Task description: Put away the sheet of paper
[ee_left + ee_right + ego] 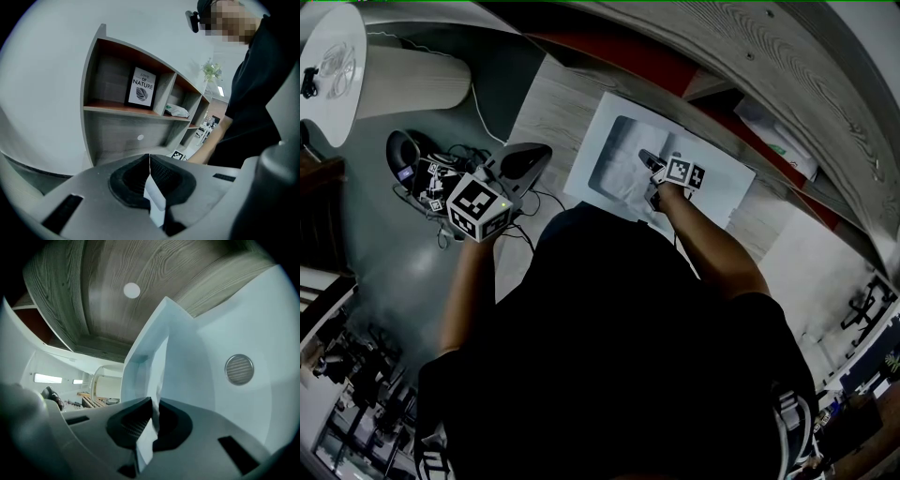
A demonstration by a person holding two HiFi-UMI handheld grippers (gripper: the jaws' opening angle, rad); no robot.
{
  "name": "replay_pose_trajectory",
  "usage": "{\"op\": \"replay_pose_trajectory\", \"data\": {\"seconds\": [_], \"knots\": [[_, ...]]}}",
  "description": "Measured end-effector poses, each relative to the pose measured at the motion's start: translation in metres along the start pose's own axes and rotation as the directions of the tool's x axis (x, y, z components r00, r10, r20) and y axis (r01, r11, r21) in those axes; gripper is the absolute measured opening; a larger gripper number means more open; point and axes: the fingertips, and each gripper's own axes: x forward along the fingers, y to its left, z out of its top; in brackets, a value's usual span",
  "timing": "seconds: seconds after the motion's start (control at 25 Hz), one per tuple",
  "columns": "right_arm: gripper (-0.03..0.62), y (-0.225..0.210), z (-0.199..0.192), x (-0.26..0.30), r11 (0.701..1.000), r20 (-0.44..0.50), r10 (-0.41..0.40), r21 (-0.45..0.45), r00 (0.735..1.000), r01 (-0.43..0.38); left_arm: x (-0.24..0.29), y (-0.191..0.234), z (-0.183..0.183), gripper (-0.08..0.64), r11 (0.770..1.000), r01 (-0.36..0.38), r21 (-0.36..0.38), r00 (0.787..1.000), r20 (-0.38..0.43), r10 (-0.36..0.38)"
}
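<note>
The only legible print stands on the framed picture [142,87] in the upper left compartment of the shelf unit [117,133], reading "OF NATURE" in dark capitals above a leaf drawing, with a smaller word on top too small to read.

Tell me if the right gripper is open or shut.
Shut: the right gripper has its jaws together on the edge of the white sheet of paper, which rises between them.
</note>
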Motion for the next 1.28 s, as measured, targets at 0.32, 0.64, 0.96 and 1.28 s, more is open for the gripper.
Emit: {"op": "replay_pose_trajectory", "data": {"seconds": [0.32,0.64,0.96,1.28], "knots": [[0.014,0.002,-0.003,0.007,1.0,-0.019,-0.008,-0.024,1.0,0.007,0.0,0.006,0.001,0.02,1.0,-0.01,-0.001,1.0,0.009,0.01],[0.036,0.009,-0.005,0.011,0.995,-0.028,-0.012,-0.103,1.0,0.009,-0.003,0.004,0.005,0.02,1.0,-0.005,0.003,1.0,0.006,0.005],[0.131,0.007,-0.013,0.006,0.992,-0.039,-0.031,-0.122,0.999,0.026,-0.004,-0.003,0.004,0.02,1.0,0.007,0.015,1.0,0.014,-0.007],[0.224,-0.006,-0.012,-0.007,0.965,-0.018,-0.152,-0.221,0.988,0.145,-0.016,-0.016,0.003,0.02,1.0,0.001,0.026,1.0,0.028,-0.001]]}}
